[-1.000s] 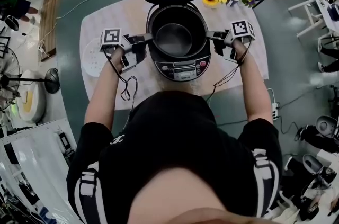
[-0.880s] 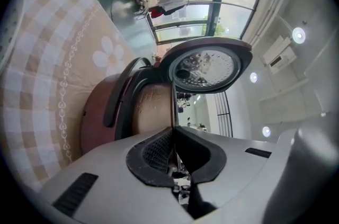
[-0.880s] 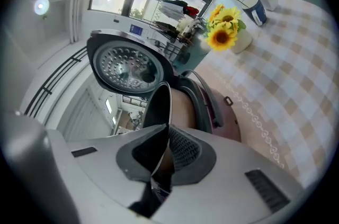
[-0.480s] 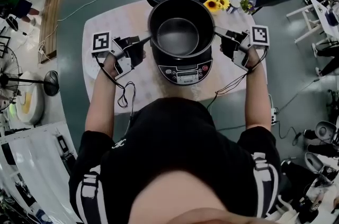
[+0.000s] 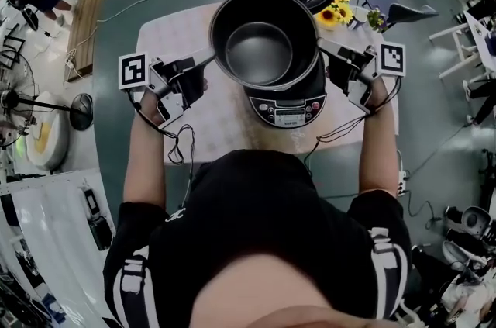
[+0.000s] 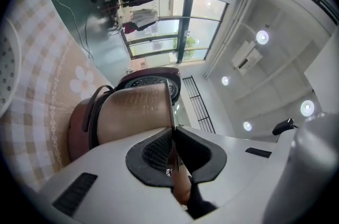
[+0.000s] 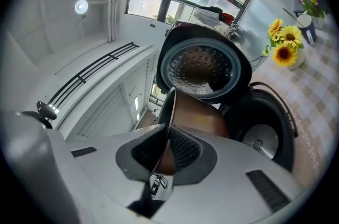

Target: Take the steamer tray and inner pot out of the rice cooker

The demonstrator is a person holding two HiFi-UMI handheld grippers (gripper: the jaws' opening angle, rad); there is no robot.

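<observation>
Two grips: left hand-held gripper and right hand-held gripper each pinched shut on inner pot rim, pot held above rice cooker.

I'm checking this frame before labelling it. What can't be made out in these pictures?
- Head view: the rice cooker's cavity, hidden under the inner pot.
- Head view: print on the control panel, too small to read.
- Left gripper view: the steamer tray, cut off by the left edge.

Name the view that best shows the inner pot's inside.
Head view: it looks straight down into the inner pot. Both gripper views show only its coppery outer wall and rim between their jaws.
</observation>
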